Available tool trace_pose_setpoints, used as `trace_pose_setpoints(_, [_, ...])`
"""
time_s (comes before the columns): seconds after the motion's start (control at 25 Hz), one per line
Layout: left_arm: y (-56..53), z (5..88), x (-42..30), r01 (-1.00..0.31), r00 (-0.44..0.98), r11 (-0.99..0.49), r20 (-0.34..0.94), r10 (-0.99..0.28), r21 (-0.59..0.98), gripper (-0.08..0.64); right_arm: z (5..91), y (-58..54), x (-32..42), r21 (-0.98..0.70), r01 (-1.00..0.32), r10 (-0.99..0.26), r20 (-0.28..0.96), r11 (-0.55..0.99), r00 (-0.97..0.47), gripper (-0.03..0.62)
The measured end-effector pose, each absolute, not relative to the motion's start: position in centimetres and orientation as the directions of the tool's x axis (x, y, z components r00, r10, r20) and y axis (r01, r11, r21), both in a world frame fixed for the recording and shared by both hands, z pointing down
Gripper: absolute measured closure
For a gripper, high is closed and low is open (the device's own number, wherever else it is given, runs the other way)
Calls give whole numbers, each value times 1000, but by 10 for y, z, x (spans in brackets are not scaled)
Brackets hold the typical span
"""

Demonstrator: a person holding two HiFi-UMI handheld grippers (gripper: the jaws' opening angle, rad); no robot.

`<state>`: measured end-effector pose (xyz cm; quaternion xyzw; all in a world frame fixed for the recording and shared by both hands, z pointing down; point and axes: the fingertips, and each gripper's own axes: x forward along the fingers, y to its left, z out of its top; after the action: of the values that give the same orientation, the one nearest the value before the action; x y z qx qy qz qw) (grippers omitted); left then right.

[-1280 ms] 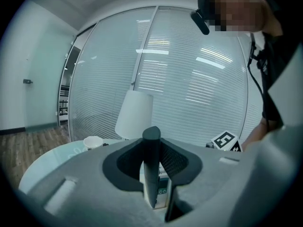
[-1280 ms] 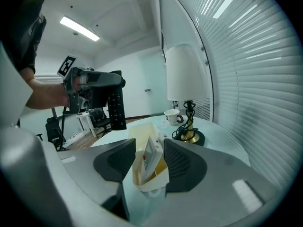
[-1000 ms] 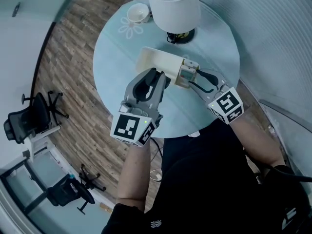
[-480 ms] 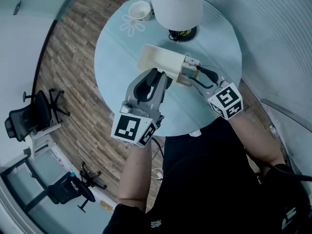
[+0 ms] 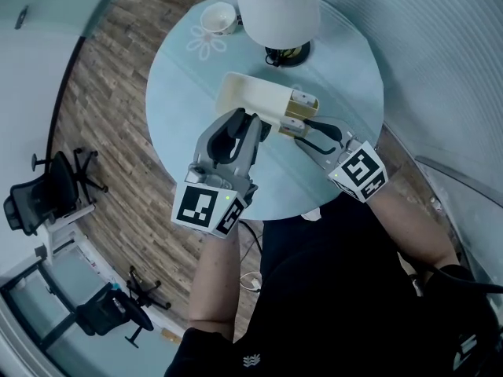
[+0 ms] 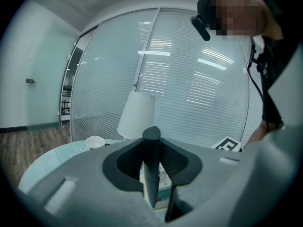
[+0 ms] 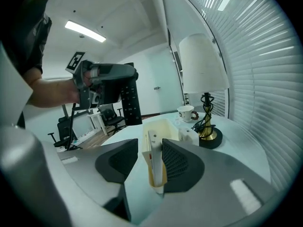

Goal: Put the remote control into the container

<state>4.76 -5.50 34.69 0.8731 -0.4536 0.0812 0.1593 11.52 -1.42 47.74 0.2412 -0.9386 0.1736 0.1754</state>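
Note:
The black remote control (image 6: 151,174) stands edge-on between the left gripper's pads, and my left gripper (image 6: 154,150) is shut on it. In the head view that gripper (image 5: 247,122) hovers at the near side of the cream oblong container (image 5: 244,94) on the round table. The right gripper view shows the remote (image 7: 130,100) hanging upright above the container (image 7: 163,126). My right gripper (image 7: 149,148) has the container's near end wall between its jaws, which are closing. The right pad lies against the wall and the left pad stands apart. It reaches in from the right in the head view (image 5: 302,128).
A lamp with a white shade (image 5: 275,10) stands at the back of the glass table (image 5: 338,77), its dark cable beside a small white box (image 7: 188,135). A cup (image 5: 219,18) sits at the far left. Office chairs (image 5: 47,191) stand on the wooden floor.
The right gripper's jaws have narrowed around the container's near end. The left gripper still holds the remote in about the same place.

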Motion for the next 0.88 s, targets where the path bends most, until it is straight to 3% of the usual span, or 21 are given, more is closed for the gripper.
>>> trace_pose_setpoints(0.32, [-65, 331, 55, -790, 613, -582, 252, -749, 192, 465, 471, 27, 92, -241, -405, -286, 410, 882, -866, 429])
trace_pose_setpoints(0.48, [-67, 333, 75, -744, 668, -635, 234, -707, 208, 465, 464, 23, 99, -244, -425, -312, 392, 872, -866, 426])
trace_pose_setpoints(0.72, [-55, 332, 109, -553, 833, -789, 176, -524, 267, 465, 428, -7, 129, -230, -471, -393, 313, 852, -864, 425])
trace_pose_setpoints(0.88, [-40, 324, 132, -412, 911, -862, 138, -388, 296, 465, 404, -11, 134, -175, -385, -332, 270, 906, -904, 423])
